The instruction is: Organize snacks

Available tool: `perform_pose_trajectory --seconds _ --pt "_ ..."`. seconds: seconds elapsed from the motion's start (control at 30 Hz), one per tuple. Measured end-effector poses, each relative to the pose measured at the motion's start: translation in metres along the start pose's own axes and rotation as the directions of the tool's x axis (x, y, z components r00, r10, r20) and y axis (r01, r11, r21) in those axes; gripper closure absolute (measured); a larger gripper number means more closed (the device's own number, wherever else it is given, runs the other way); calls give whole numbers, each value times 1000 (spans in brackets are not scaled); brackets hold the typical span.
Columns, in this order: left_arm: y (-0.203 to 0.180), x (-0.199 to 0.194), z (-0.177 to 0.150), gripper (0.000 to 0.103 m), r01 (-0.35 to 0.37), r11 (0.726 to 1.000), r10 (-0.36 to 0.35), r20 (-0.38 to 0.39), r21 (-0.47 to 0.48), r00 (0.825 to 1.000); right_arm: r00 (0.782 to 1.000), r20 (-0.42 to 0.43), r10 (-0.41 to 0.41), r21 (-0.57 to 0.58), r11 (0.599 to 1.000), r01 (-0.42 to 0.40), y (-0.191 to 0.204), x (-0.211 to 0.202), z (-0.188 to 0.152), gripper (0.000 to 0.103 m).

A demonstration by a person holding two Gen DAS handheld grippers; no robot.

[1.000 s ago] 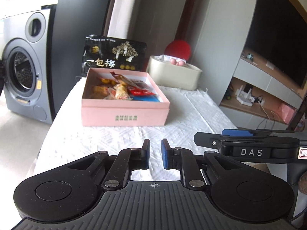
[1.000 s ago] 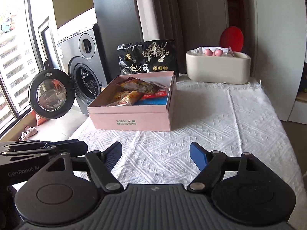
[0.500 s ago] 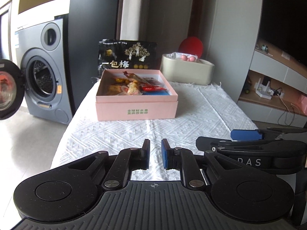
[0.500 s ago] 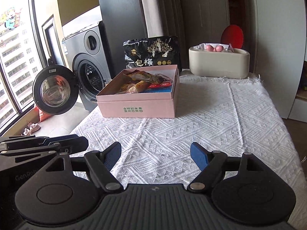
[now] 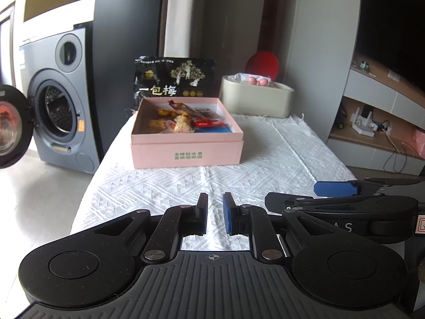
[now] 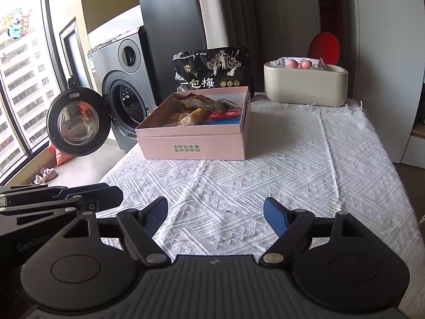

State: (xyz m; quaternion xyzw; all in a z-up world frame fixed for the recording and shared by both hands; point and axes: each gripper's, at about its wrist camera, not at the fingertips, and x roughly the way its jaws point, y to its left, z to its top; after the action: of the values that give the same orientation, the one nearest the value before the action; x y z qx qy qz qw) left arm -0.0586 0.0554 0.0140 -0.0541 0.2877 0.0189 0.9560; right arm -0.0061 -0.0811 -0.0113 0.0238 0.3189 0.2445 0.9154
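A pink open box (image 5: 186, 154) (image 6: 194, 148) stands on the white cloth at the table's far left, holding several wrapped snacks (image 5: 183, 123) (image 6: 202, 111). A black snack bag (image 5: 174, 81) (image 6: 212, 71) stands upright right behind it. My left gripper (image 5: 214, 212) is nearly shut with a narrow gap and holds nothing, near the table's front edge. My right gripper (image 6: 215, 214) is open and empty, also well short of the box; it shows at the right of the left wrist view (image 5: 334, 188).
A beige tub (image 5: 256, 99) (image 6: 305, 83) with pink items stands at the back right, a red disc (image 6: 324, 45) behind it. A washing machine (image 6: 119, 87) with its door open stands left of the table. Shelving (image 5: 377, 122) lies to the right.
Both grippers have drawn back from the box, which now looks smaller and farther. The jaws have kept their openings.
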Motion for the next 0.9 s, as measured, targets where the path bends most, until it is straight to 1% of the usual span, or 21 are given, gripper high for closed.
perform_pose_trajectory --seconds 0.9 --pt "-3 0 -2 87 8 1000 -8 -9 1 1000 1000 -5 2 2 1000 -2 0 0 -2 23"
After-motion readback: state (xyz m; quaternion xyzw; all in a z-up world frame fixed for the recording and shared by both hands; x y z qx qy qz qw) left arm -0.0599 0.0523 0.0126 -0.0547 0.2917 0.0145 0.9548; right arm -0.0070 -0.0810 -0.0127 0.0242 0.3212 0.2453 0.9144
